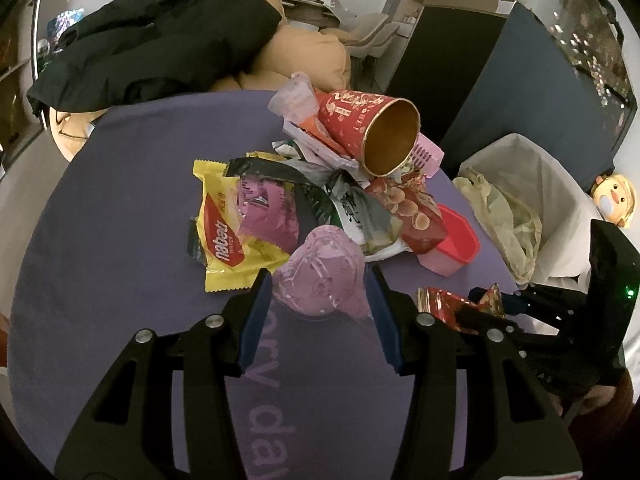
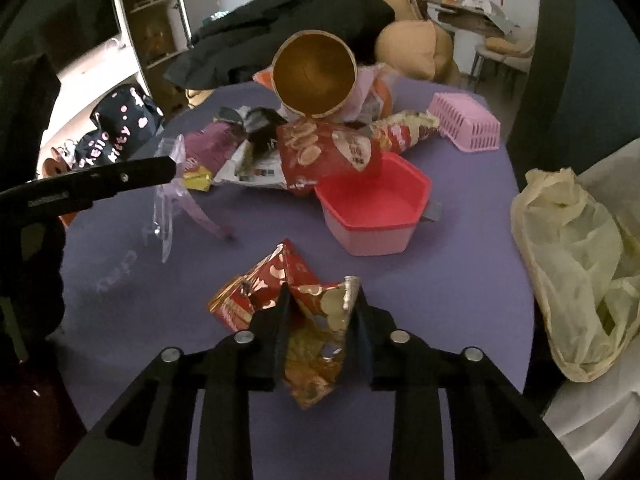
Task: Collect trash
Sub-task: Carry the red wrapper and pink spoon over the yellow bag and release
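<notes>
hidden: red snack wrapper (image 2: pixel 308 356) lower part behind tongs | cut off: table print (image 1: pixel 264 420) at bottom edge

The left black plastic two-finger tool (image 1: pixel 318 300) has angular linkage arms with slotted cut-outs, round silver pivot screws and blue pads on its fingers (image 1: pixel 254 320). The right black plastic tool (image 2: pixel 322 312) is built alike; its body shows a small green light.

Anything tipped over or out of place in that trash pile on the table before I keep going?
Yes: the red paper cup lies on its side atop the wrapper pile, open mouth facing out, so it may roll. The pink basket sits overturned behind it. The pink tub stands upright and looks empty.
</notes>
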Tool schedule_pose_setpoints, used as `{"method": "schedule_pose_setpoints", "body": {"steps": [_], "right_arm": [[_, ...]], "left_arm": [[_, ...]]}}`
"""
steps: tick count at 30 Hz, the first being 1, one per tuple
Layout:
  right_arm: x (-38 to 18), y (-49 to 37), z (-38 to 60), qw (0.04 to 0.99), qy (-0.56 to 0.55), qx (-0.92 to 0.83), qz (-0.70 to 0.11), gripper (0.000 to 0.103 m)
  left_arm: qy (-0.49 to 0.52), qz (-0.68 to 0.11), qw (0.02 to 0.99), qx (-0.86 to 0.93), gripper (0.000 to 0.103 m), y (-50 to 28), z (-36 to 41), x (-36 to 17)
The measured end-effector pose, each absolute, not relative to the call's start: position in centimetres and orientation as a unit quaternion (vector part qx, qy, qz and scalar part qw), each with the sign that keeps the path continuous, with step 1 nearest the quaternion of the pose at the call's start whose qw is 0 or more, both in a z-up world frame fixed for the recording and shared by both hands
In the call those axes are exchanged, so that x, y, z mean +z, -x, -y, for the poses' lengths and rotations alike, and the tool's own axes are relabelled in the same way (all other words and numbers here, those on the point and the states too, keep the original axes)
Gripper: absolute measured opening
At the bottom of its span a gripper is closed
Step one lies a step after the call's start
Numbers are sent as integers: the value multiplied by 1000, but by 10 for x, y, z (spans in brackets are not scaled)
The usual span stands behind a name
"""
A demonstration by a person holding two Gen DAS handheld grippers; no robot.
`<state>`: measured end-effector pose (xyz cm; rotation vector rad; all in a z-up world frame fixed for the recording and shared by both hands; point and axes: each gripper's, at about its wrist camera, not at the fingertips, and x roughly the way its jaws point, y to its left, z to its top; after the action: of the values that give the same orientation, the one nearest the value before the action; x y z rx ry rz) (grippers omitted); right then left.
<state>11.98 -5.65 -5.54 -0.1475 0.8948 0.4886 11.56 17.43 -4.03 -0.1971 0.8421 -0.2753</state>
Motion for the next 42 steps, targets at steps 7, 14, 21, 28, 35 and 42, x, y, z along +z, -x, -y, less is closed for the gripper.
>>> {"method": "schedule_pose_setpoints", "body": {"steps": [7, 14, 21, 28, 35, 42], "right_arm": [[-15, -102, 73, 898, 87, 218, -372, 25], [32, -107, 134, 937, 63, 139, -313, 25], [66, -109, 208, 962, 35, 55, -266, 25], [78, -118, 267, 971, 43, -30, -235, 25], [75, -128, 319, 969, 17, -74, -236, 25], [66, -131, 343, 968, -22, -81, -236, 26]], "left_arm": [[73, -374, 913, -146, 46, -110, -162, -18], [30, -337, 924, -177, 46, -115, -123, 20], [-26, -306, 924, -228, 46, -146, -49, 48], [-32, -296, 901, -314, 46, -201, 25, 61], [-60, -354, 864, -352, 46, -254, 114, 29], [-43, -450, 795, -405, 47, -278, 166, -29]]}}
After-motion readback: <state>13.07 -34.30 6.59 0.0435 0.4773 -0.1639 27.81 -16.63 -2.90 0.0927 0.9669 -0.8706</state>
